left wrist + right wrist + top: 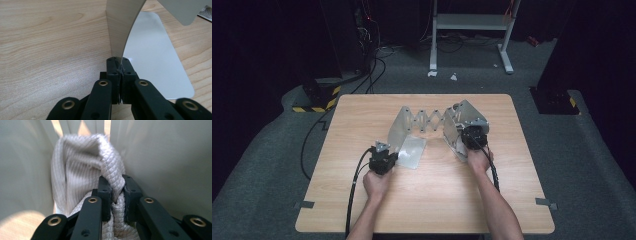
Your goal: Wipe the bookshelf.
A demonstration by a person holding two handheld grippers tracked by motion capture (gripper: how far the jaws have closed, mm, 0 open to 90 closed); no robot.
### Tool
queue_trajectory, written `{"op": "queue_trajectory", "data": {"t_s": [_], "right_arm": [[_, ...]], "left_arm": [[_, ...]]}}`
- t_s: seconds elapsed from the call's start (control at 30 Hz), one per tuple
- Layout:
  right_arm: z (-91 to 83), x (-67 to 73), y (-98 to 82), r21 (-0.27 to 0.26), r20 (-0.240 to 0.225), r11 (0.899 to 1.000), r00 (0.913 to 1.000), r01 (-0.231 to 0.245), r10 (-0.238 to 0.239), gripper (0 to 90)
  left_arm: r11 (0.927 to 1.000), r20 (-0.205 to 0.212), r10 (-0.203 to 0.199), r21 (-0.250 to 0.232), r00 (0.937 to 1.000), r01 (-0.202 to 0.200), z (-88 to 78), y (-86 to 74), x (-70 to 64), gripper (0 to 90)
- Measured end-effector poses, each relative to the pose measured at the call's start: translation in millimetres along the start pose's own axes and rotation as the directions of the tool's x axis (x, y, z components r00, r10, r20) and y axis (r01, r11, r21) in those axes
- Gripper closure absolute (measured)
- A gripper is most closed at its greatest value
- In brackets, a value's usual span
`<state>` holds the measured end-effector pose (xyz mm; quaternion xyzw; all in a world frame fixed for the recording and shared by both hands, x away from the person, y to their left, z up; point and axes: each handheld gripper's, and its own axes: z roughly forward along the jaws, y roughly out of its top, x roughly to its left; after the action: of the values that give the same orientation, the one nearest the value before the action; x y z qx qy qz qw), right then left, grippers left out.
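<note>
L claw (pixel 119 65) clamped on metal plate (pixel 121 27) edge — R claw (pixel 115 187) clenched on grey cloth (pixel 82 157) betw. panels.

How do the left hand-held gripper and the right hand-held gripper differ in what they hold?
The left hand-held gripper pinches the thin edge of a stiff metal panel; the right hand-held gripper squeezes a soft, bunched grey cloth. The left works outside the rack, the right between its panels. Both are shut.
</note>
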<state>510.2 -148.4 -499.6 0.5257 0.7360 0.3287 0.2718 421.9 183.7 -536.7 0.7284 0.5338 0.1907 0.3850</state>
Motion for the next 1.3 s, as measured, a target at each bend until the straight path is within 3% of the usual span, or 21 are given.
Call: {"op": "queue_trajectory", "data": {"t_s": [0.23, 0.27, 0.37, 0.67, 0.8, 0.93, 1.2, 1.3], "right_arm": [[-17.0, -0.6, 28.4, -0.06, 0.024, 0.998, 0.9997, -0.002, 0.004, 79.5], [-21.6, -1.0, 32.3, -0.095, 0.03, 0.995, 0.9995, -0.005, 0.008, 79.6], [-30.3, -2.7, 43.5, -0.105, 0.035, 0.994, 0.9992, -0.014, 0.018, 79.6], [-59.4, -1.9, 76.6, -0.221, 0.052, 0.975, 0.9986, 0.007, 0.004, 79.5], [-51.9, 2.4, 75.1, -0.205, 0.041, 0.979, 0.9991, 0.022, -0.013, 79.5], [-33.1, 10.0, 60.5, -0.145, 0.001, 0.988, 0.9988, 0.05, -0.05, 79.5], [2.1, 16.4, 21.4, -0.024, -0.098, 0.999, 0.9945, 0.033, -0.035, 79.6], [14.8, 16.4, 10.1, 0.009, -0.114, 1.0, 0.9931, 0.029, -0.028, 79.7]], "left_arm": [[1.0, 0.006, 0.001, 0.001, 1.0, -0.001, 0.0, 0.0, 0.1, 87.9], [1.0, 0.006, 0.0, 0.001, 1.0, 0.0, 0.0, 0.0, 0.0, 87.9], [1.0, 0.008, 0.002, 0.0, 1.0, -0.002, 0.1, 0.0, -0.1, 87.9], [1.0, 0.008, 0.005, -0.001, 1.0, -0.005, 0.1, -0.1, -0.6, 88.0], [1.0, 0.008, 0.006, 0.0, 1.0, -0.006, 0.1, -0.1, -0.5, 88.0], [1.0, 0.008, 0.005, -0.001, 1.0, -0.005, 0.2, -0.1, -0.6, 88.0], [1.0, 0.007, 0.008, 0.001, 0.9999, -0.008, 0.0, -0.1, -0.8, 87.9], [1.0, 0.005, 0.007, 0.001, 1.0, -0.007, 0.0, -0.1, -1.3, 88.0]]}}
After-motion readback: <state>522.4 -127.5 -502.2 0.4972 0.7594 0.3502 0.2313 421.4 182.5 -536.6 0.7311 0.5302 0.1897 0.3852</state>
